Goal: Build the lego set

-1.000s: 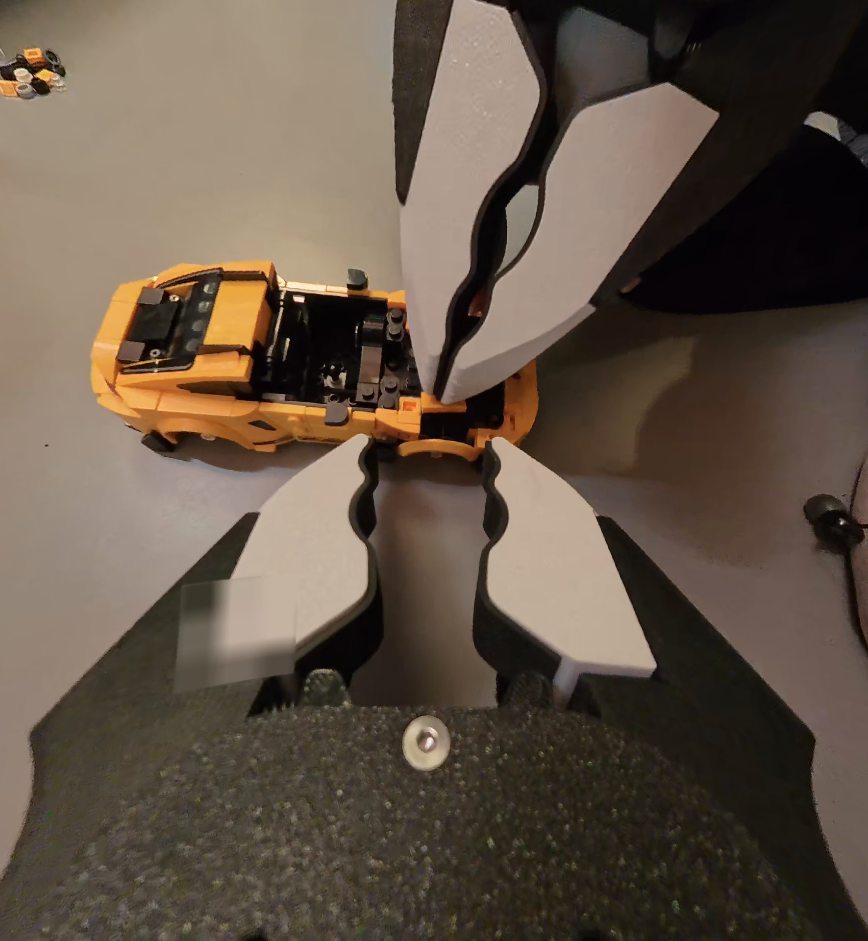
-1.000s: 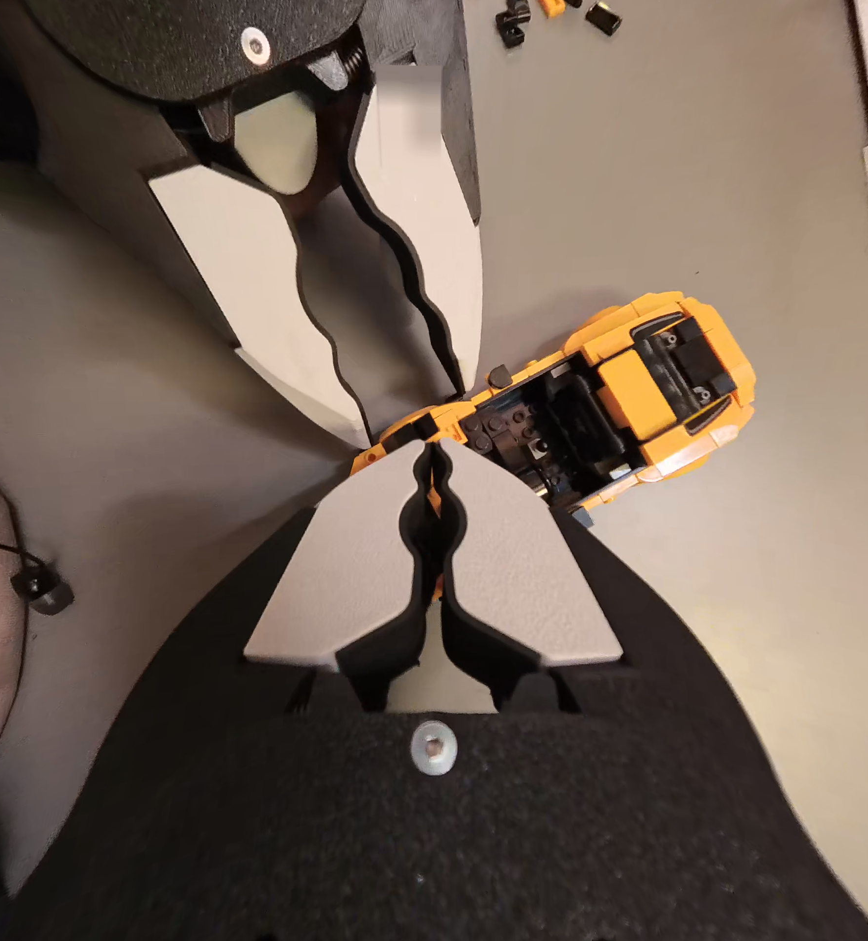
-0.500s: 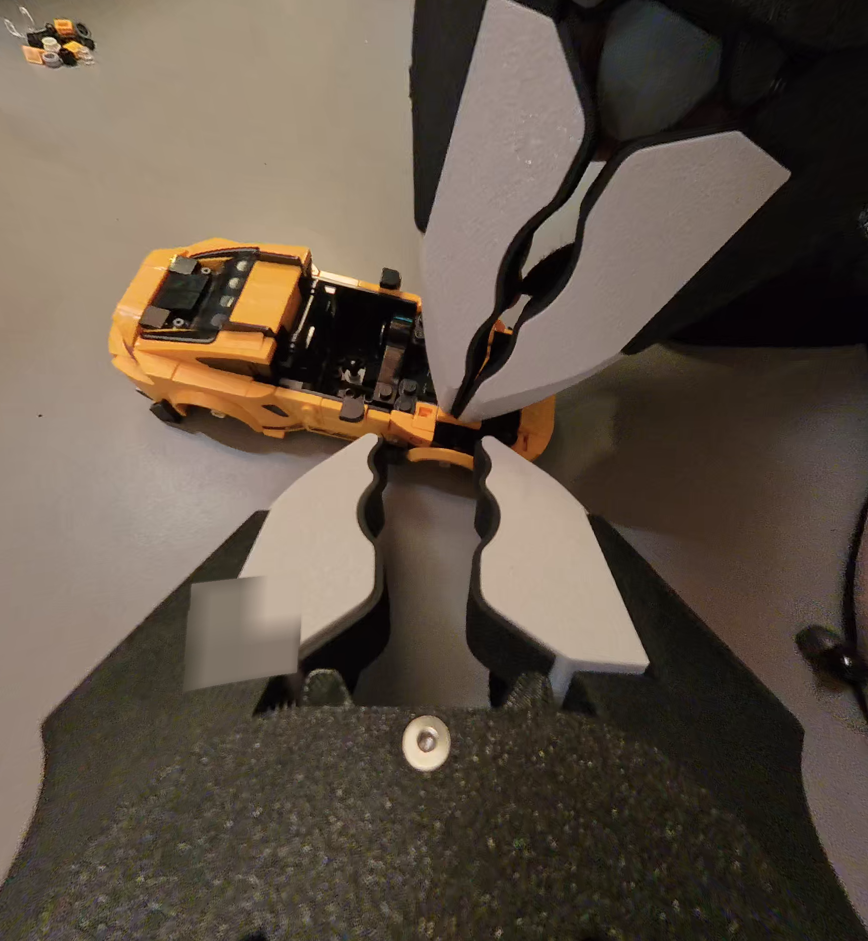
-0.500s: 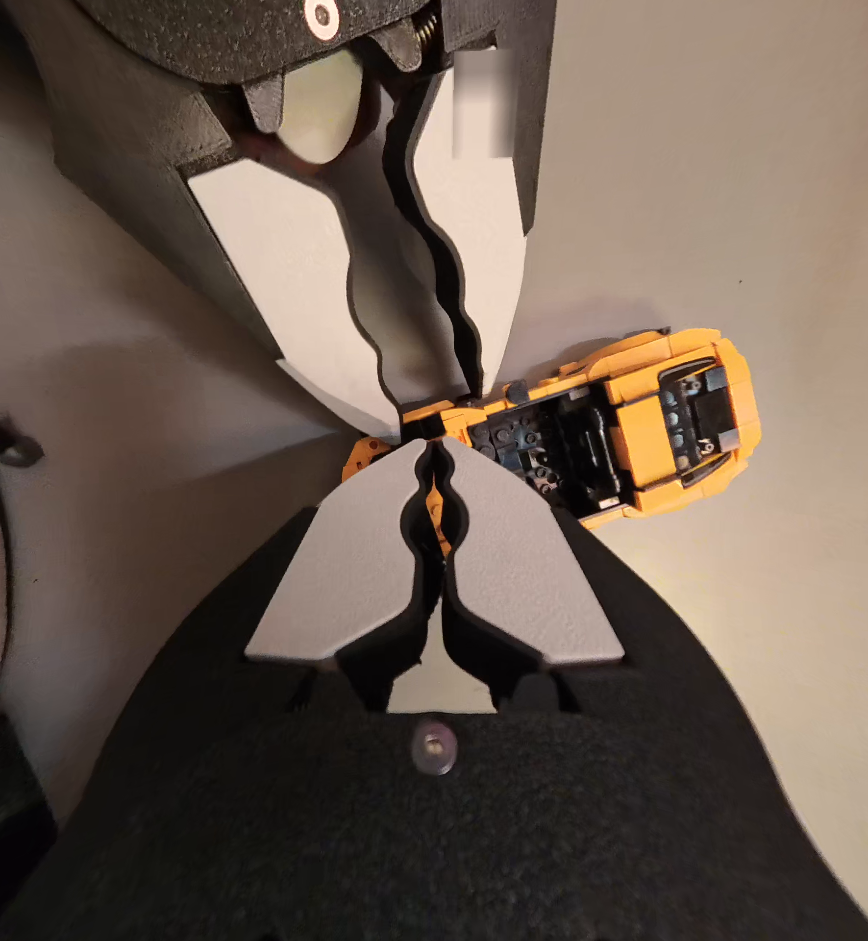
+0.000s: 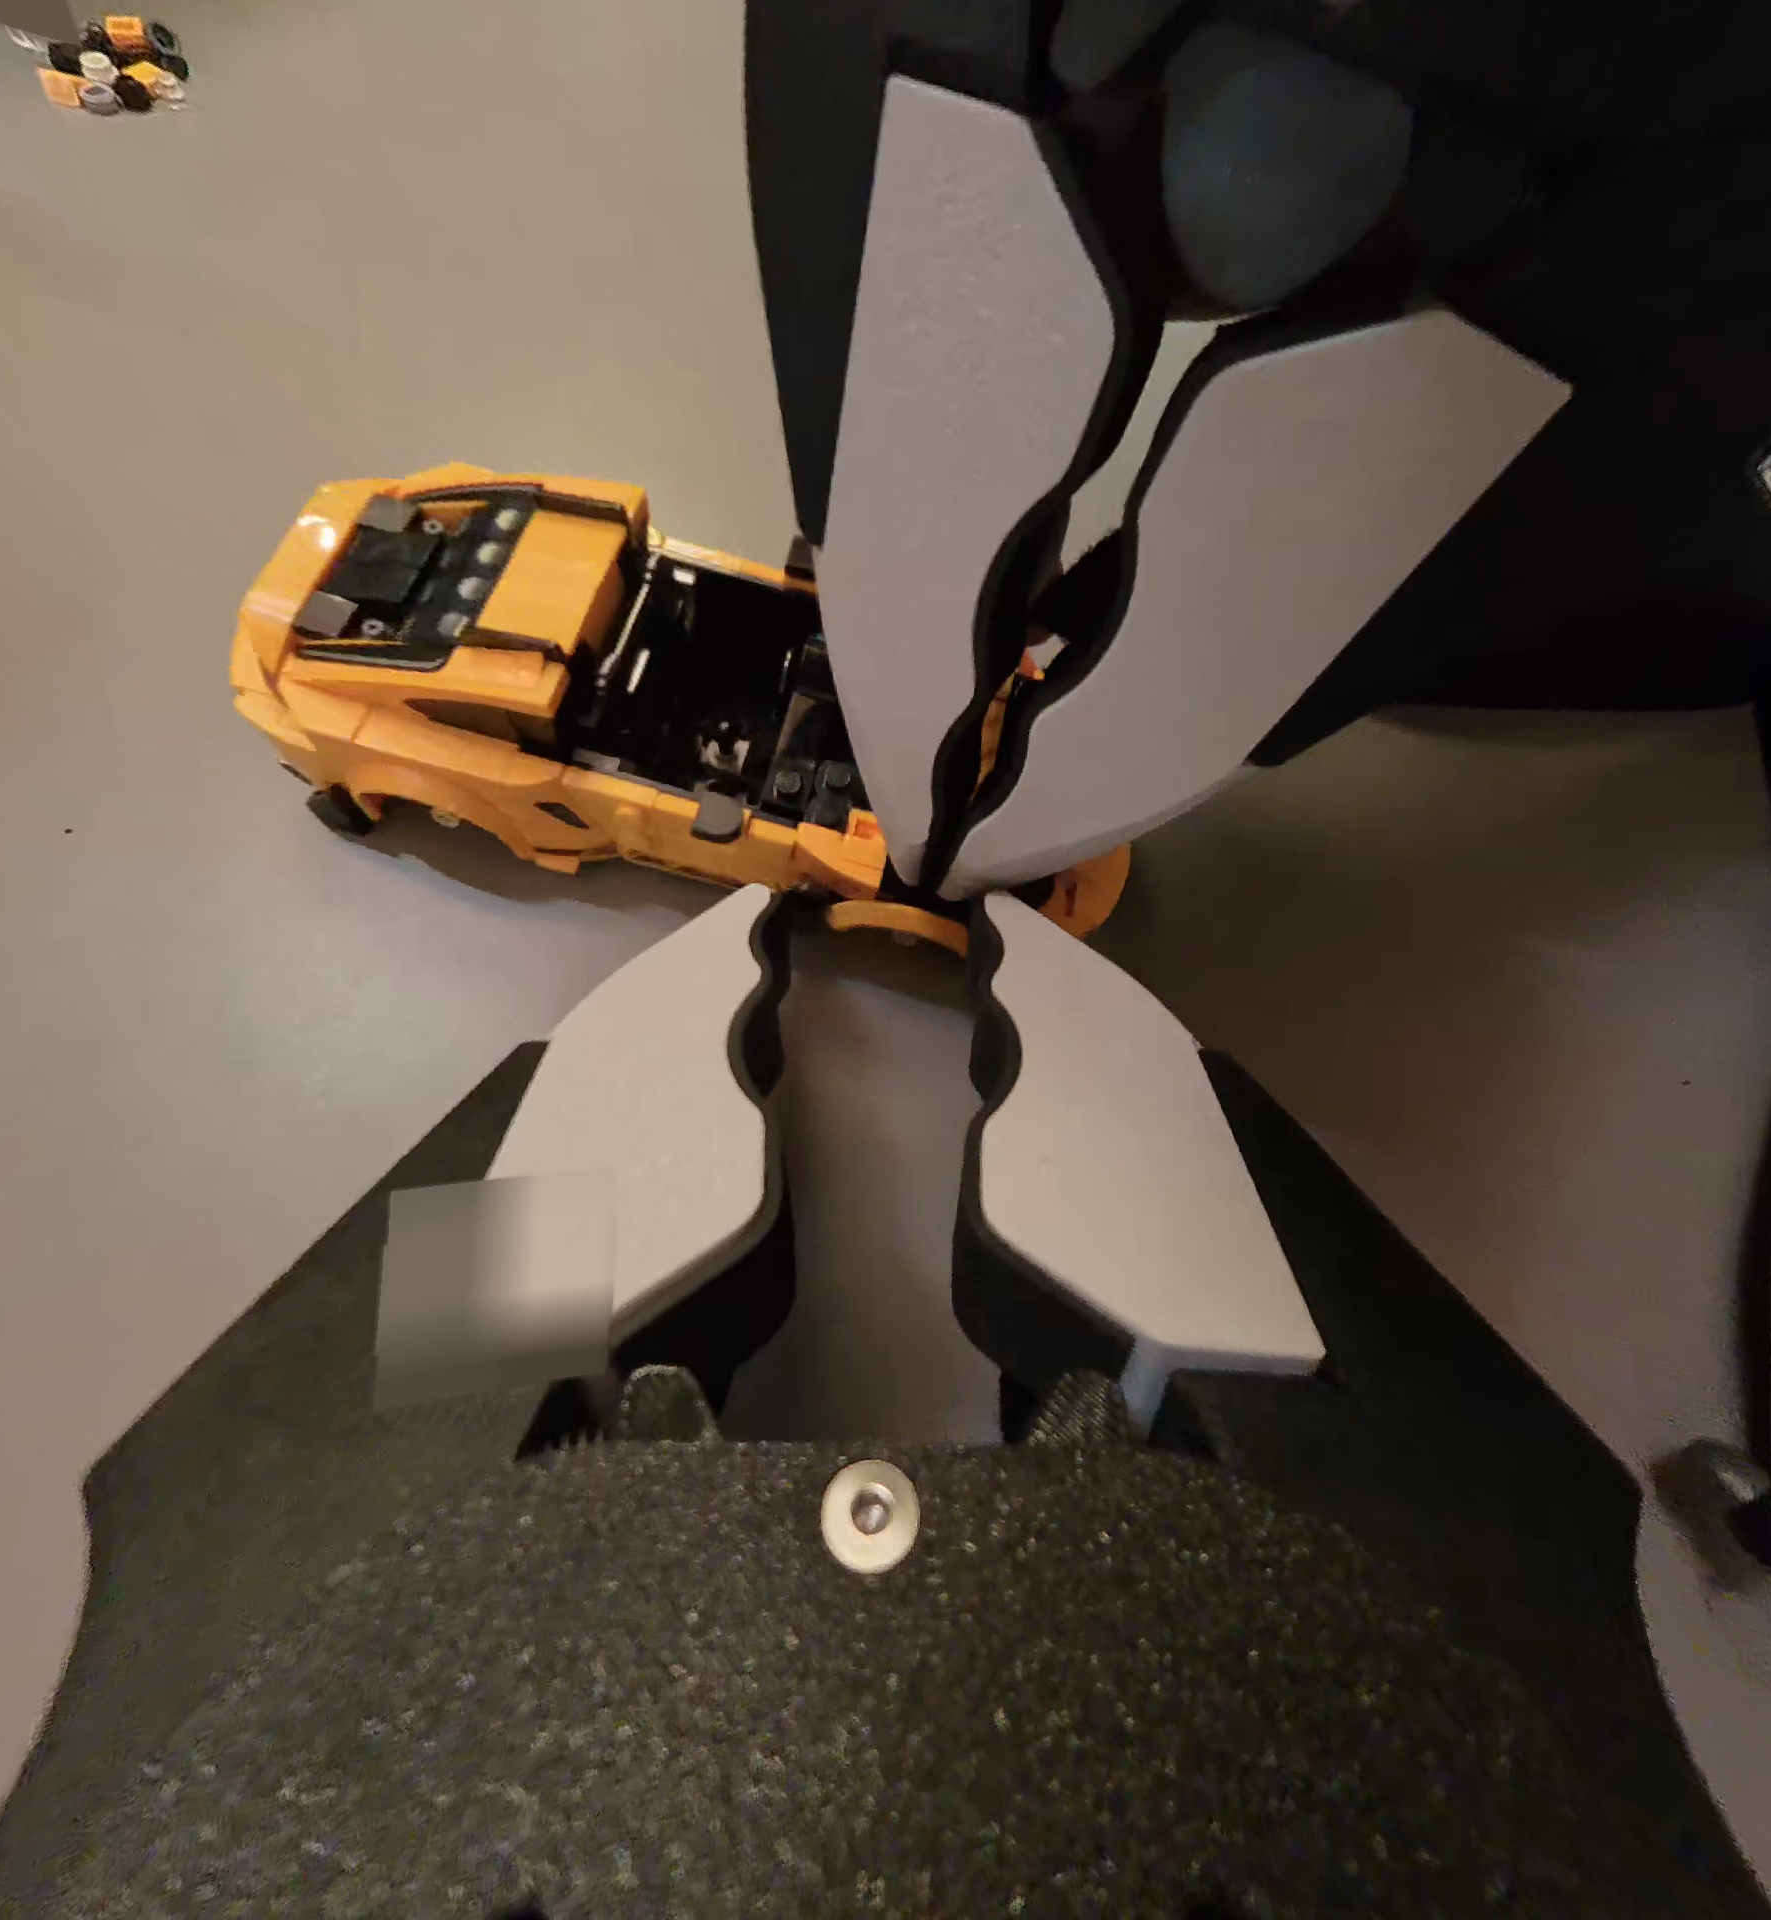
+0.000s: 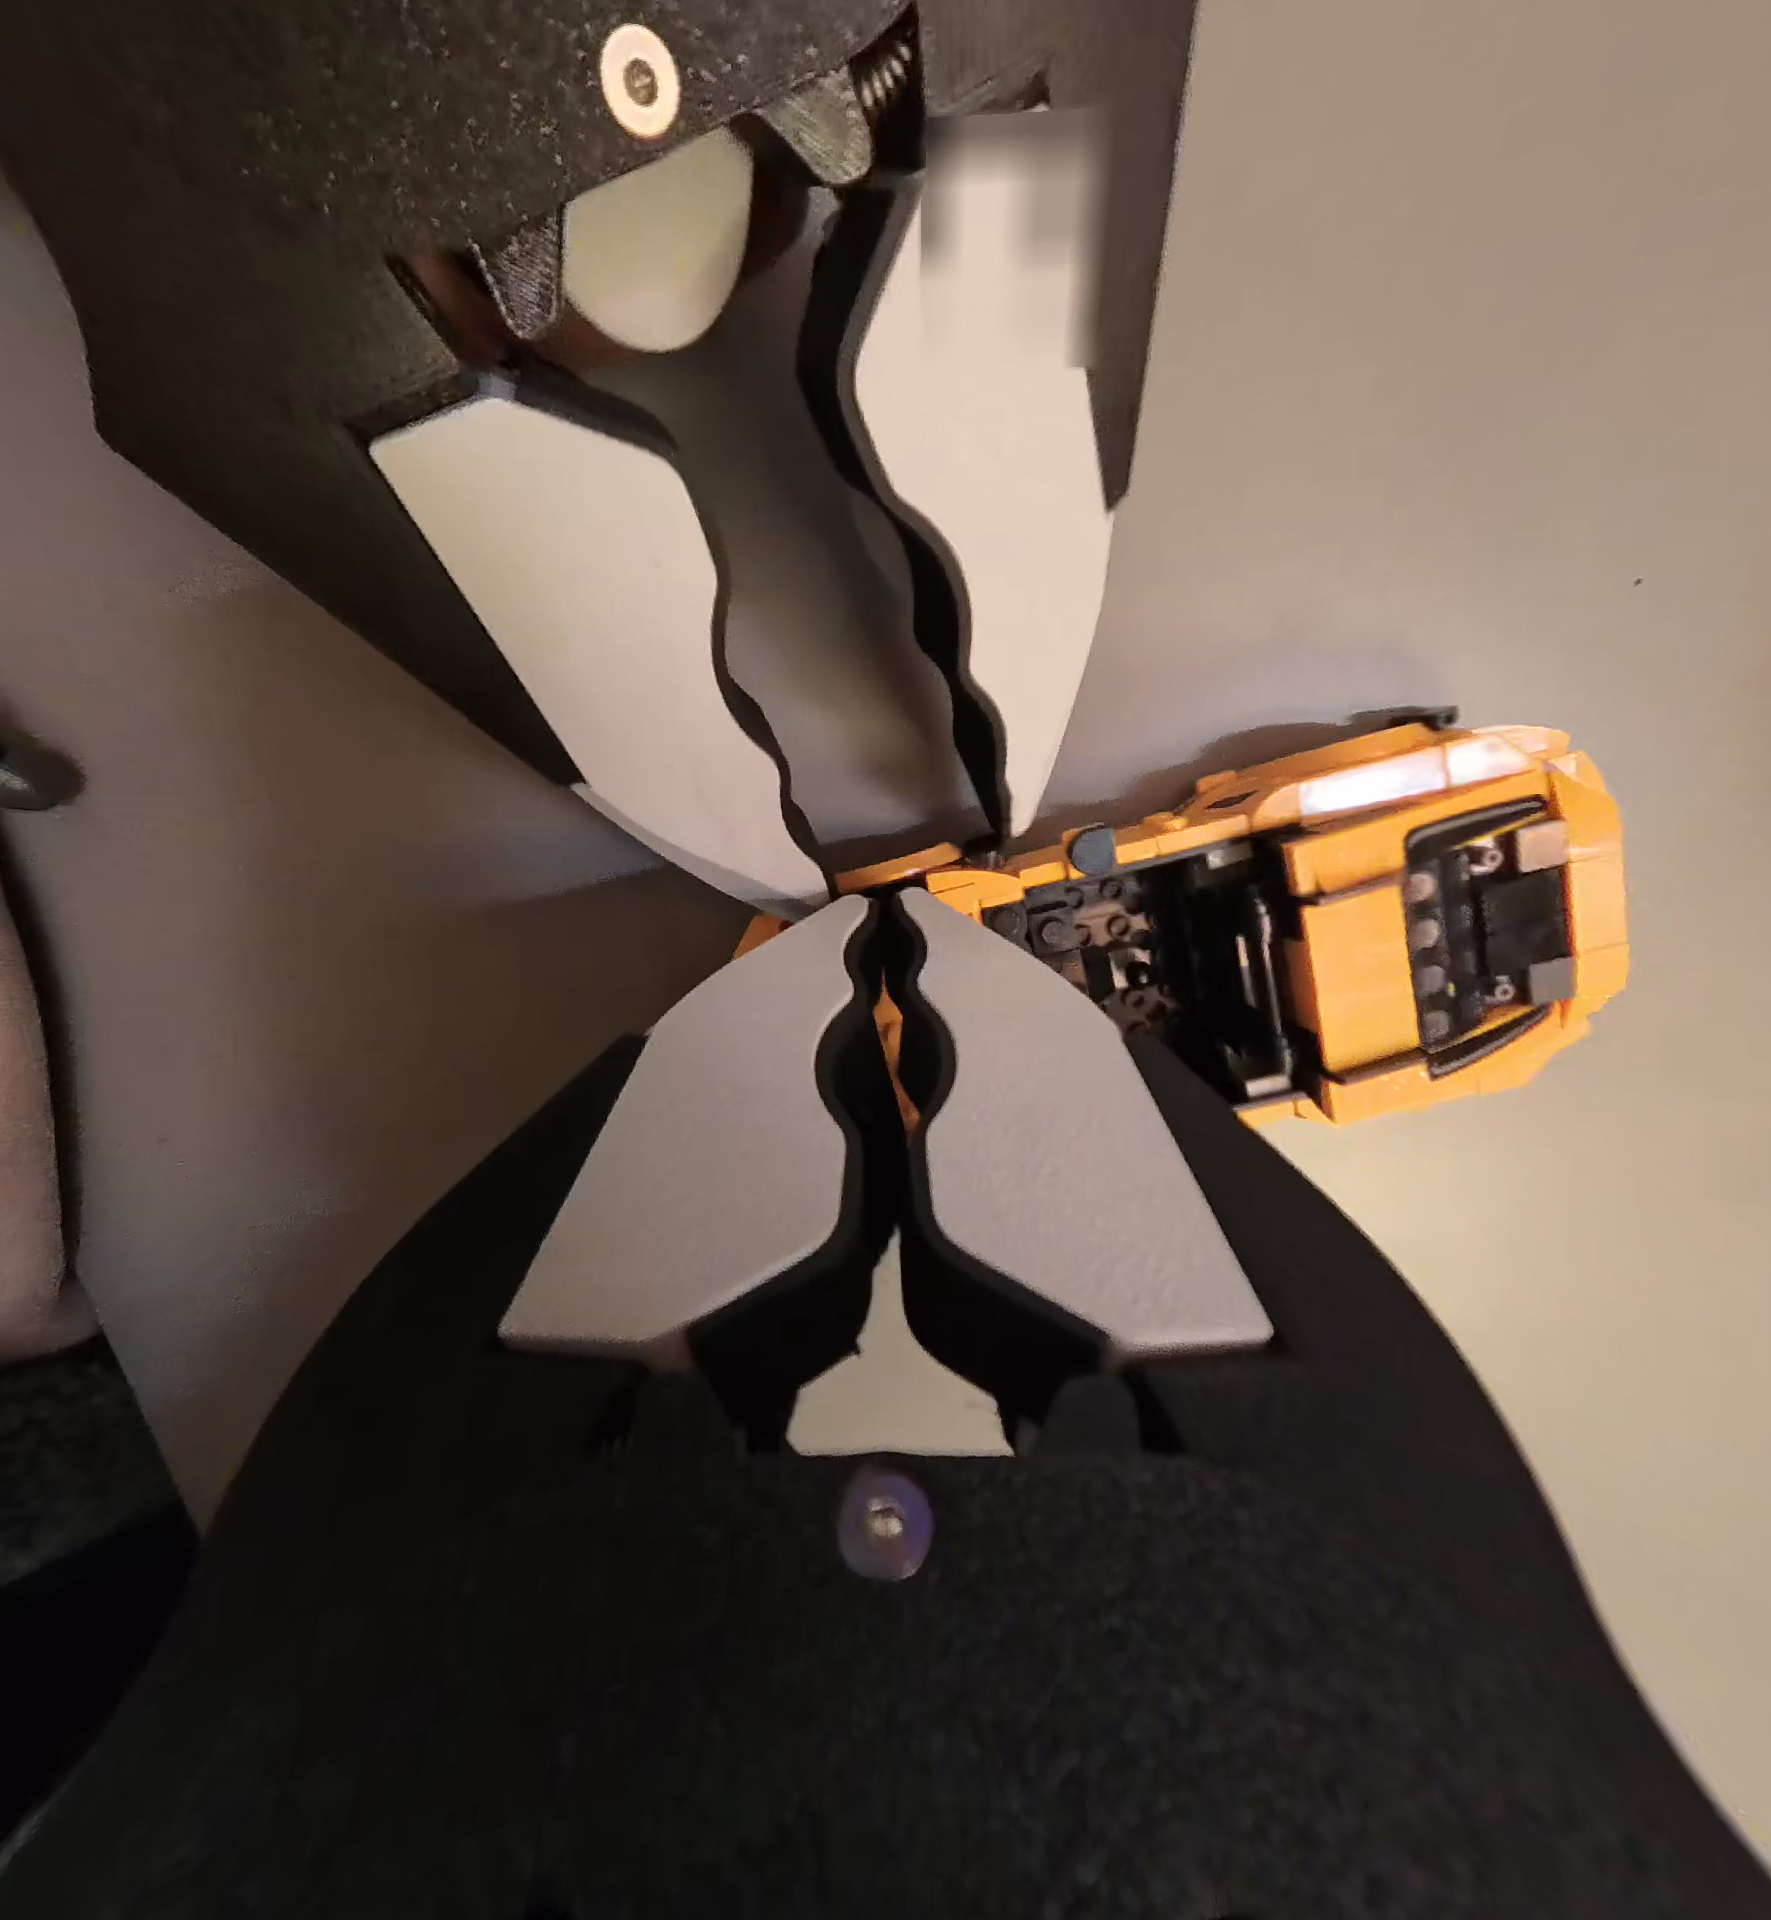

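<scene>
An orange and black lego car (image 5: 507, 665) lies on the grey table with its roof off and its black interior showing. It also shows in the right wrist view (image 6: 1380, 914). My left gripper (image 5: 876, 914) is part closed, with its tips on either side of the car's front wheel arch (image 5: 896, 923). My right gripper (image 6: 881, 909) is shut on a thin orange piece (image 6: 893, 1039) and its tips touch the car's front end. The right gripper reaches down from the top of the left wrist view (image 5: 933, 883). The car's nose is hidden under the fingers.
A small pile of loose orange, black and grey parts (image 5: 117, 73) lies far back left on the table (image 5: 341, 312). A black cord toggle (image 6: 19, 779) and a person's clothing lie at the table's edge beside the grippers. My left and right fingertips are right by each other.
My left jaws have closed in slightly onto the wheel arch. In the right wrist view the car has swung from diagonal to nearly level. The right gripper has stayed shut at the car's front.
</scene>
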`<action>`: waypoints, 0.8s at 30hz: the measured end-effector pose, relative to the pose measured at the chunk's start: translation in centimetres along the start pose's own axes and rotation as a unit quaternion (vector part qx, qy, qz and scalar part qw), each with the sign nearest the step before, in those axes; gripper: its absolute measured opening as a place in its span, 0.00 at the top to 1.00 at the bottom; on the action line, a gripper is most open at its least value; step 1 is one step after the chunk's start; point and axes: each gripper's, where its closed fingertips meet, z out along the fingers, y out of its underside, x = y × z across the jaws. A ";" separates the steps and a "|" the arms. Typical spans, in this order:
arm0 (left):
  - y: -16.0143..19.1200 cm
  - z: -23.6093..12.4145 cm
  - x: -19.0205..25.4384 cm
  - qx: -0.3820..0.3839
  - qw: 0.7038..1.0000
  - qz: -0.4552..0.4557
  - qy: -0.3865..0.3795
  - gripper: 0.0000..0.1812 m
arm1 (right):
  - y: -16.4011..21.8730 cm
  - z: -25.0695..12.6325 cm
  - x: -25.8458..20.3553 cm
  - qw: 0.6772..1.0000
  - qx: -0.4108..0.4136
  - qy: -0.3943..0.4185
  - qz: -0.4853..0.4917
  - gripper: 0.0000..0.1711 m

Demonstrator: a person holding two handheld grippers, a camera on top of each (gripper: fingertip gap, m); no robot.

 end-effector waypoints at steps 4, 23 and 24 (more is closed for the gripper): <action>0.0 -0.1 0.0 -0.001 1.000 -0.006 0.004 0.83 | -0.2 -0.8 0.2 0.998 0.049 -0.005 0.036 1.00; 0.7 -0.4 1.0 -0.031 0.998 0.007 0.046 0.82 | 0.4 -0.2 0.1 0.999 0.039 0.015 0.026 1.00; 0.8 -0.4 1.0 -0.033 0.998 0.008 0.047 0.82 | 0.4 -0.2 0.1 0.999 0.040 0.010 0.031 1.00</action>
